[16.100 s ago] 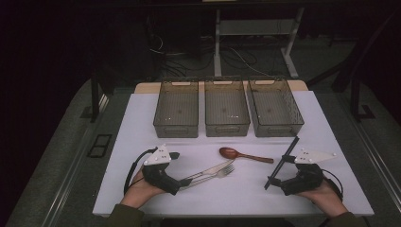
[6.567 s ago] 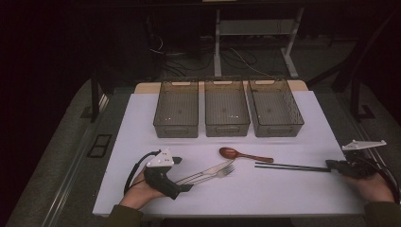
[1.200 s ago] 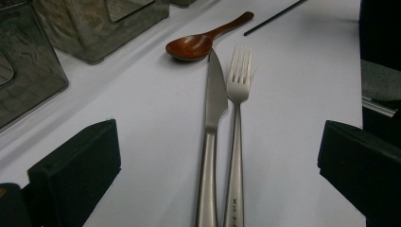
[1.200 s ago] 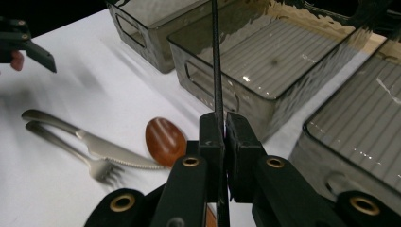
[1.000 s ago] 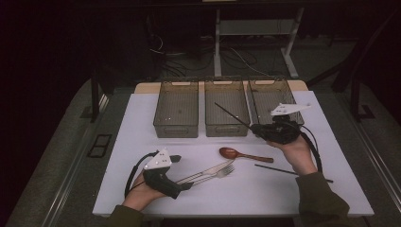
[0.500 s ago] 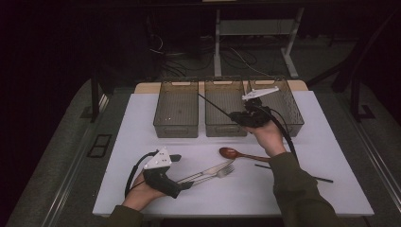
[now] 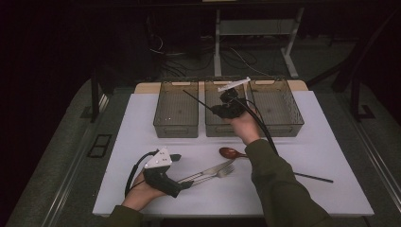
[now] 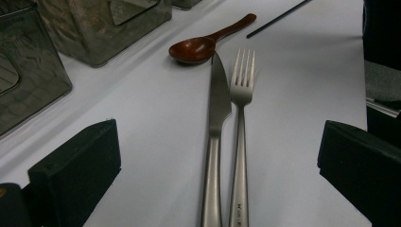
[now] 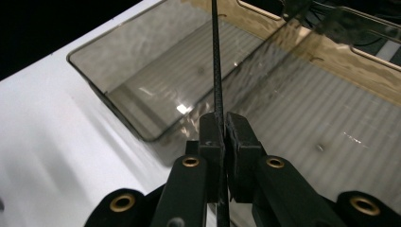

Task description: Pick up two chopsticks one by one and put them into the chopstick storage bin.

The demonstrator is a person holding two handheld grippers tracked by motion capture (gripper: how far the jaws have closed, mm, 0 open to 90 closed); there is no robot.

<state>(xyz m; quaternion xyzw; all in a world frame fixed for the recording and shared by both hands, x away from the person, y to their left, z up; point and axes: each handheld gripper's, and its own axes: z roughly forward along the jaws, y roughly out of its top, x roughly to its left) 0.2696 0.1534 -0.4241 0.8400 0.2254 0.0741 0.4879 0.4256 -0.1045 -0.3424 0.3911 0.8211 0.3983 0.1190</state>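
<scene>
My right gripper [image 7: 214, 109] hangs over the middle bin [image 7: 213, 128], shut on a thin black chopstick [image 7: 196, 99] whose free end slants up and left over the left bin [image 7: 176, 127]. The right gripper view has both pads [image 9: 211, 132] pressed on the chopstick [image 9: 217, 66]. A second chopstick [image 7: 313, 178] lies on the white table at the right. My left gripper [image 7: 185, 182] rests on the table at the front left, open, with the handles of a steel knife [image 8: 217, 113] and fork [image 8: 241, 90] lying between its jaws, untouched. A brown wooden spoon [image 7: 230, 152] lies just beyond them.
Three clear grey bins stand in a row at the back of the white table [image 7: 142, 118], the right bin [image 7: 279, 127] included. The person's right sleeve [image 7: 279, 184] reaches across the middle of the table. Dark floor and cables lie behind.
The right gripper has carried its chopstick leftward, from near the right bin to over the middle bin. The left gripper, knife, fork and spoon have not moved.
</scene>
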